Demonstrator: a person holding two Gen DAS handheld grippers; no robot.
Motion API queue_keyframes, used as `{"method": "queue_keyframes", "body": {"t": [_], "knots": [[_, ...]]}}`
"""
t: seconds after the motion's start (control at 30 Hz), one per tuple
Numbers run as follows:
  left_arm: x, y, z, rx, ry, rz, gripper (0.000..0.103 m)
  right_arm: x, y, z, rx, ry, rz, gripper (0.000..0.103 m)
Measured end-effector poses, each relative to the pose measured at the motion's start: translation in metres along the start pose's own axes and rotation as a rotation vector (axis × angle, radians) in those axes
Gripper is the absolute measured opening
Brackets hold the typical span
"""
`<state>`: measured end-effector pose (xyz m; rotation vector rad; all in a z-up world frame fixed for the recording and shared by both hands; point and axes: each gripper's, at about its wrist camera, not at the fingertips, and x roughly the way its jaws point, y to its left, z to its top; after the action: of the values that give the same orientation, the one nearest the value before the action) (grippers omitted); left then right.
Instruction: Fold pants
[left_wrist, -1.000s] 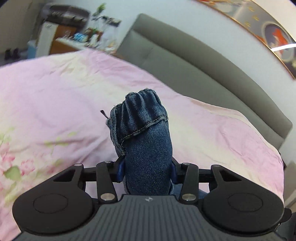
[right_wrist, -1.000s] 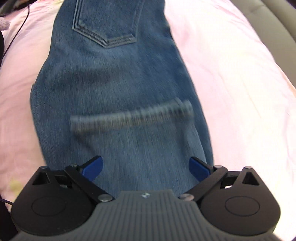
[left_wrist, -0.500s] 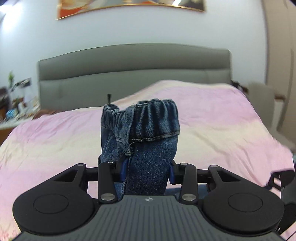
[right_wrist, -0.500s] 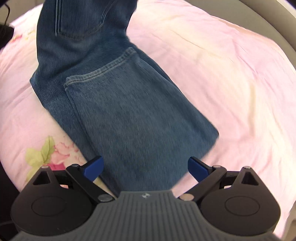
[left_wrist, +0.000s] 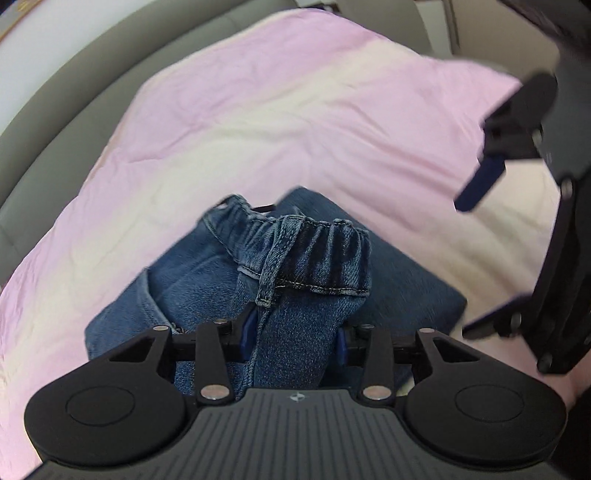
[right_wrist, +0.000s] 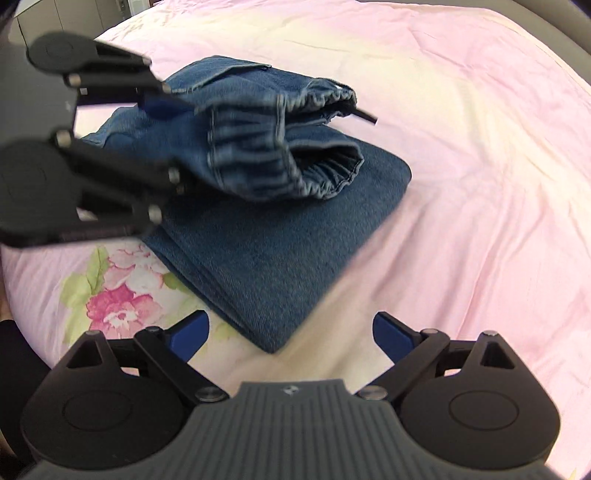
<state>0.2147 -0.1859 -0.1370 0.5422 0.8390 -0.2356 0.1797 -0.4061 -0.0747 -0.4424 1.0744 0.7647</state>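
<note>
Since waistband was up over bed a second ago, we now carry it in left gripper (left_wrist: 293, 341) down over folded pants (right_wrist: 280, 236) on bed (right_wrist: 480, 184); right gripper (right_wrist: 291, 332) wide, empty; final fold nearly done

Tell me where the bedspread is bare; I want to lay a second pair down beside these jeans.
Bare bedspread runs from the jeans toward the headboard. Crowded: the flower-print edge, where the left gripper clamps the waistband and the open right gripper hovers.

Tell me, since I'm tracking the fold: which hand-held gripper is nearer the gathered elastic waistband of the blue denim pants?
Left. The left hand-held gripper clamps just below the waistband; the right hand-held gripper hovers open, off the folded legs' corner.
</note>
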Motion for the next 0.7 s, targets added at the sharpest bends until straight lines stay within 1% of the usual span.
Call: {"method": "queue_keyframes", "body": {"t": [0.03, 0.07, 0.1, 0.13, 0.17, 0.23, 0.33, 0.4, 0.53, 0.6, 0.67, 0.7], "knots": [[0.002, -0.003, -0.002, 0.021, 0.006, -0.013, 0.054, -0.001, 0.0, -0.002, 0.006, 0.001, 0.003, 0.092], [0.003, 0.0, -0.004, 0.025, 0.013, -0.045, 0.062, -0.002, 0.0, -0.003, 0.01, 0.001, 0.004, 0.092], [0.003, 0.002, -0.005, 0.007, 0.013, -0.085, 0.066, -0.004, 0.0, -0.003, 0.012, 0.002, 0.004, 0.092], [0.002, 0.007, -0.006, -0.016, 0.003, -0.122, 0.074, -0.006, 0.001, -0.003, 0.013, 0.002, 0.0, 0.092], [-0.001, 0.016, -0.008, -0.046, -0.012, -0.152, 0.078, -0.01, 0.001, -0.001, 0.013, 0.001, -0.007, 0.091], [-0.007, 0.03, -0.011, -0.098, -0.021, -0.2, 0.078, -0.018, 0.001, 0.001, 0.016, 0.001, -0.023, 0.087], [-0.02, 0.049, -0.024, -0.128, -0.037, -0.226, 0.079, -0.03, 0.002, 0.005, 0.048, -0.02, -0.022, 0.08], [-0.035, 0.05, -0.038, -0.118, -0.031, -0.204, 0.079, -0.039, 0.003, 0.01, 0.084, -0.047, -0.012, 0.076], [-0.05, 0.067, -0.075, -0.105, 0.009, -0.112, 0.081, -0.049, 0.006, 0.026, 0.17, -0.118, 0.016, 0.074], [-0.055, 0.081, -0.097, -0.136, 0.032, -0.067, 0.081, -0.049, 0.006, 0.038, 0.211, -0.153, 0.025, 0.067], [-0.057, 0.096, -0.117, -0.187, 0.057, -0.037, 0.081, -0.044, 0.005, 0.05, 0.259, -0.181, 0.032, 0.064], [-0.057, 0.103, -0.127, -0.218, 0.07, -0.034, 0.081, -0.04, 0.003, 0.056, 0.29, -0.19, 0.039, 0.063]]}}
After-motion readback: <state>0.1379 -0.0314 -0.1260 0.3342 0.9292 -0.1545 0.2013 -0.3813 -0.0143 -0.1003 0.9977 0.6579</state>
